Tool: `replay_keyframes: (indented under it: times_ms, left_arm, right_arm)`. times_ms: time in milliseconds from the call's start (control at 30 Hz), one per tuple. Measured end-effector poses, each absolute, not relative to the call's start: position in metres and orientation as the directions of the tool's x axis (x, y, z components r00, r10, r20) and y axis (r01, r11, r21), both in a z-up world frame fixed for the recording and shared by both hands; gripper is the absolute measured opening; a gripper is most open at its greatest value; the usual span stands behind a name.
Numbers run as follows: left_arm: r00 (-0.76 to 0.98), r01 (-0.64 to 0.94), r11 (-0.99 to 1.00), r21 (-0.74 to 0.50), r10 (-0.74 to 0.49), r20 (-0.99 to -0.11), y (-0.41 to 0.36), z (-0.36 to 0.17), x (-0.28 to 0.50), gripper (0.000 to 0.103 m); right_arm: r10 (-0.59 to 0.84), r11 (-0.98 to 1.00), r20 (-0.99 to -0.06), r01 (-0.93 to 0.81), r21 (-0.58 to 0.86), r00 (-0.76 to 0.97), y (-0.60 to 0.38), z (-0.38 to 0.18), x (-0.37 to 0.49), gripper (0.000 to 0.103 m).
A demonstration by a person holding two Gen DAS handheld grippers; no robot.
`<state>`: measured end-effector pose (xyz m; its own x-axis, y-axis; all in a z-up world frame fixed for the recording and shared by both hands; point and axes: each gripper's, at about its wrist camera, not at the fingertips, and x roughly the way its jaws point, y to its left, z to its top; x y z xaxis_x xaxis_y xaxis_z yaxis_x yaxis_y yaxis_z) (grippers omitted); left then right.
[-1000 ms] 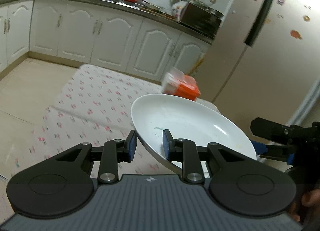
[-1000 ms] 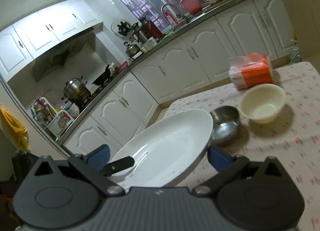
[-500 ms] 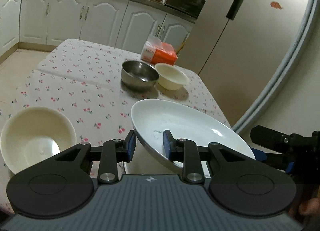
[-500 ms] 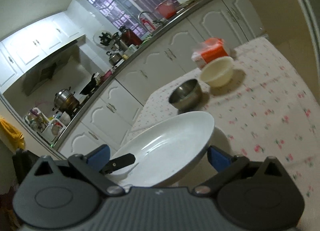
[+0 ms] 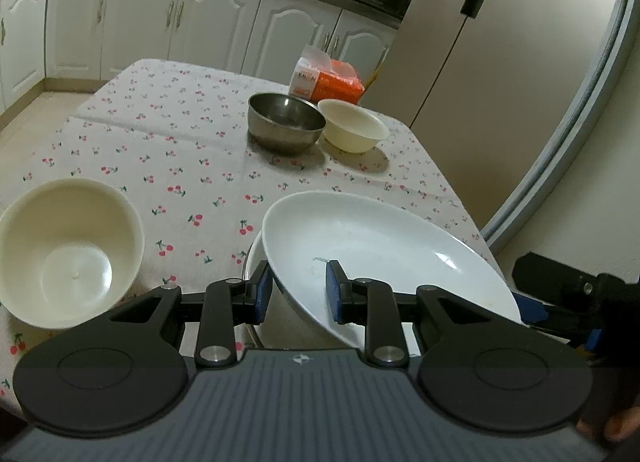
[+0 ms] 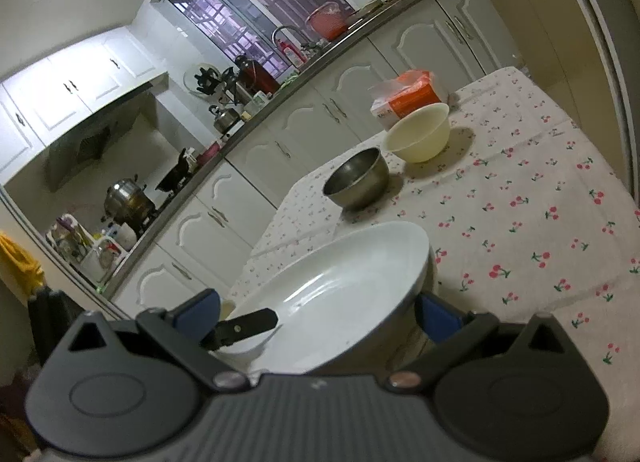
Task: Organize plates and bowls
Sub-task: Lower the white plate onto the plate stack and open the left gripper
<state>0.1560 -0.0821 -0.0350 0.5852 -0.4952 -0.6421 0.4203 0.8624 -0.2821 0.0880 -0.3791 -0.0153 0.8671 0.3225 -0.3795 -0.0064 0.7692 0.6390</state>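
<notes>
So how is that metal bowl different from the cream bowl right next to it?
The metal bowl is dark, shiny steel; the small cream bowl is matte and pale. The metal bowl looks wider and has a rounded wall, while the cream bowl flares from a narrower base. Both stand upright and empty, side by side on the cherry-print tablecloth.

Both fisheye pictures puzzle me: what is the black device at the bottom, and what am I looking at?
No robot here: a person holds a two-fingered gripper in each hand, each with a camera looking along its fingers. One picture comes from the left gripper, the other from the right gripper. The left fingers pinch the rim of a tilted white plate; the right fingers are spread wide at its opposite edge. On the cherry-print table stand a steel bowl, a small cream bowl beside it, a larger cream bowl nearer, and an orange pack behind.
</notes>
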Motion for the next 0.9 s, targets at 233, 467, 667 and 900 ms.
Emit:
replay_keyframes:
  times_ms: [233,467,667,900]
  left_arm:
    - [0.568,0.421,0.863,-0.280,-0.491,-0.660,-0.082,-0.042,0.151,0.028]
    - [0.563,0.431,0.855,-0.289,-0.505,-0.654,-0.078,-0.042,0.150,0.029]
    - [0.556,0.432,0.845,-0.315,-0.525,-0.645,-0.075,-0.044,0.150,0.032]
    - [0.574,0.445,0.842,-0.304,-0.529,-0.626,-0.072,-0.041,0.146,0.043]
  right_arm:
    - [0.301,0.791,-0.392,0.002,0.612,0.870,-0.375,-0.018,0.084,0.103]
    - [0.281,0.810,-0.409,0.015,0.587,0.868,-0.371,-0.018,0.083,0.103]
    - [0.280,0.808,-0.413,0.019,0.589,0.867,-0.371,-0.019,0.082,0.103]
    - [0.255,0.830,-0.438,0.036,0.556,0.862,-0.364,-0.015,0.081,0.103]
